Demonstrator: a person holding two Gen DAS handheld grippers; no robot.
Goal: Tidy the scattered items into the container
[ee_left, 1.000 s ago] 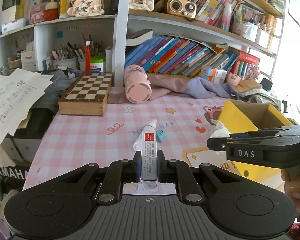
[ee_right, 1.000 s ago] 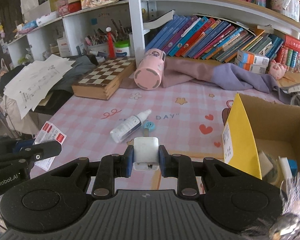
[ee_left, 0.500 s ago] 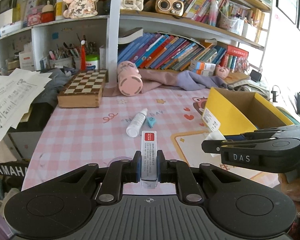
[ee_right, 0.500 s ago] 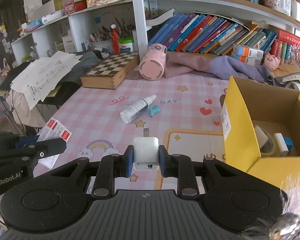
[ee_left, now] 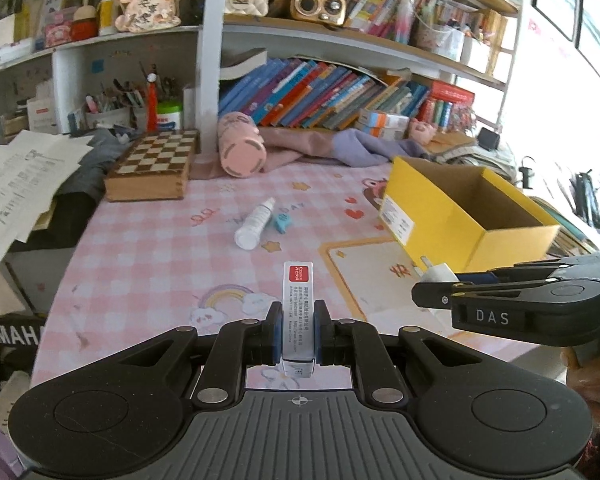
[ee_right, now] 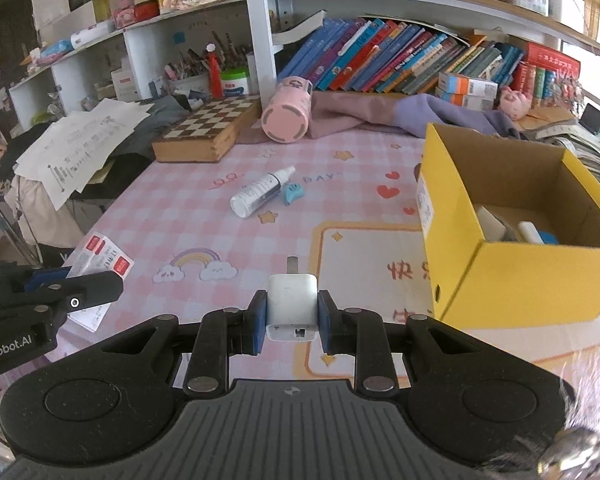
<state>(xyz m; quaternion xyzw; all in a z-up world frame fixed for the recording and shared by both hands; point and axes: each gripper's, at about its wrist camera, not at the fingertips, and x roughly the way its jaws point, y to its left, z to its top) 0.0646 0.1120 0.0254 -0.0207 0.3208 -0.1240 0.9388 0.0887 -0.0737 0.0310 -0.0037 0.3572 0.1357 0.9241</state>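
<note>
Left gripper (ee_left: 296,334): jaws pinch a slim silver box with a red label (ee_left: 297,312), gripped near its lower end, upright and held above the near part of the counter.
Right gripper (ee_right: 292,322): jaws pinch a white charger plug (ee_right: 292,306), its metal prong pointing away from the camera; held above the near part of the counter, left of the container.
Container: a yellow cardboard box (ee_right: 452,240), open at the top, stands on the right side of the counter; a white label sits on its left wall.
Box contents: a pale block, a white item and a blue item lie on its floor in the right wrist view; what they are cannot be told.
Counter (ee_right: 180,224): covered by a pink checked cloth printed with hearts, stars and a rainbow.
Spray bottle (ee_right: 260,193): small, white, lying on its side at mid-counter, nozzle pointing far and right.
Blue clip-like item (ee_right: 293,194): lies just beside the bottle, on its right.
Chessboard box (ee_right: 208,132): at the far left of the counter.
Pink cup (ee_right: 286,114): on its side at the far edge, right of the chessboard box, base facing the camera.
Purple cloth (ee_right: 420,114): bunched along the far edge, below the shelf of books.
Loose papers (ee_right: 80,144): piled off the far left edge.
</note>
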